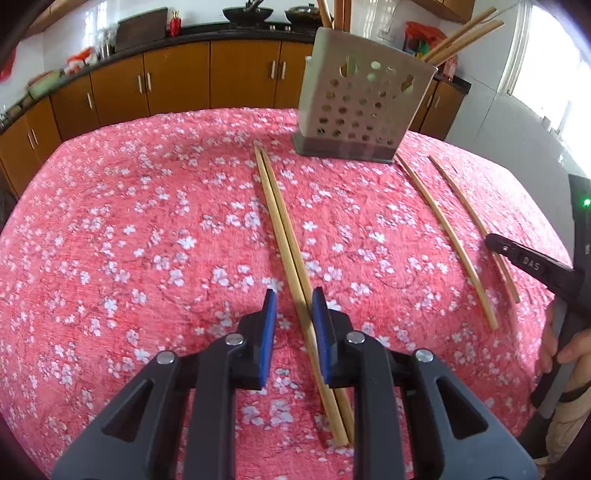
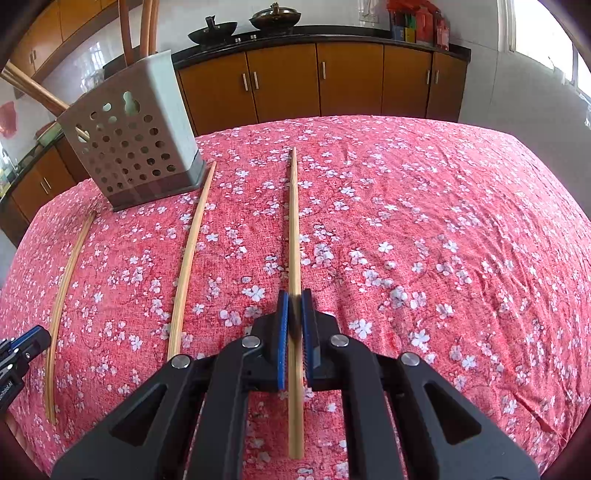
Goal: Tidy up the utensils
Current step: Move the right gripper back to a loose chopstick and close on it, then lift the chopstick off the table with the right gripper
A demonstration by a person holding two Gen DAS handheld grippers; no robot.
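A pair of wooden chopsticks (image 1: 280, 229) lies side by side on the pink floral tablecloth. My left gripper (image 1: 294, 295) is open with its blue pads either side of the pair, low over the cloth. In the right wrist view, my right gripper (image 2: 294, 297) is closed around a single chopstick (image 2: 294, 221) that points away from me. Two more chopsticks (image 2: 188, 254) (image 2: 66, 295) lie to its left. A perforated metal utensil holder (image 1: 362, 99) with several chopsticks in it stands at the far side; it also shows in the right wrist view (image 2: 129, 147).
The table (image 1: 110, 240) is covered by the pink flowered cloth. Brown kitchen cabinets (image 1: 177, 77) and a black counter with woks (image 1: 247, 13) run behind it. The right gripper's body (image 1: 535, 266) and a hand show at the right edge of the left wrist view.
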